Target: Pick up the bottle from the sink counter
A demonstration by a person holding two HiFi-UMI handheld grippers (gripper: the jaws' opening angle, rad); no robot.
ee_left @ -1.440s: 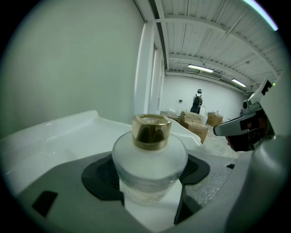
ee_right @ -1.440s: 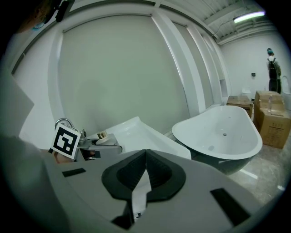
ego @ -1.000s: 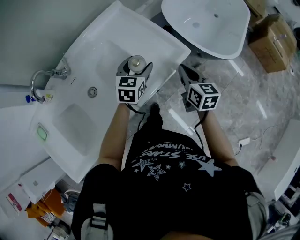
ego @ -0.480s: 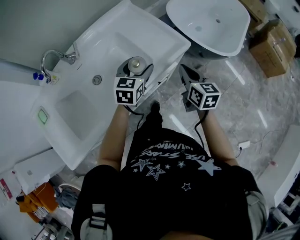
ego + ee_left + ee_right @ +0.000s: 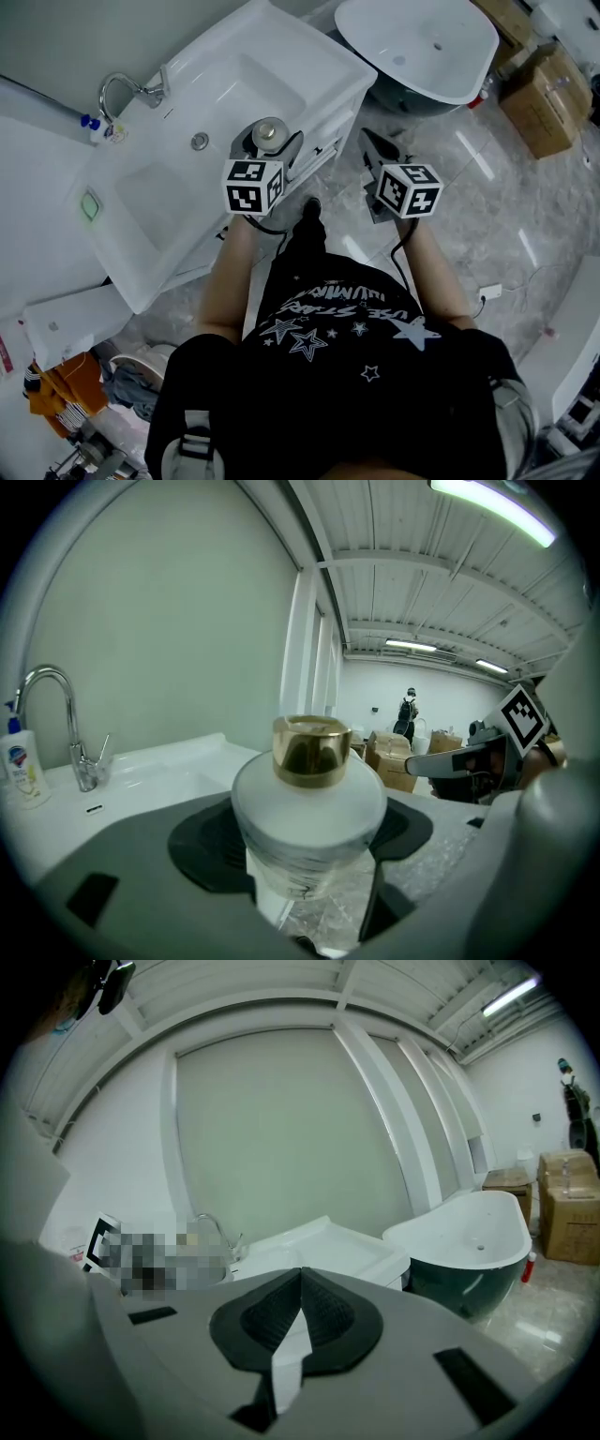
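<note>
White bottle (image 5: 309, 803) with gold cap (image 5: 311, 750) clamped between left gripper (image 5: 305, 850) jaws, faucet (image 5: 58, 726) and soap dispenser (image 5: 22, 763) seen left of the bottle, right gripper (image 5: 455, 760) seen to its right.

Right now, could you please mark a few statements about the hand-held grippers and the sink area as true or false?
1. The left hand-held gripper is shut on the bottle. True.
2. The bottle's cap is blue. False: it is gold.
3. The right hand-held gripper grips a sponge. False: its jaws are together with nothing between them.
4. A faucet stands at the sink. True.
</note>
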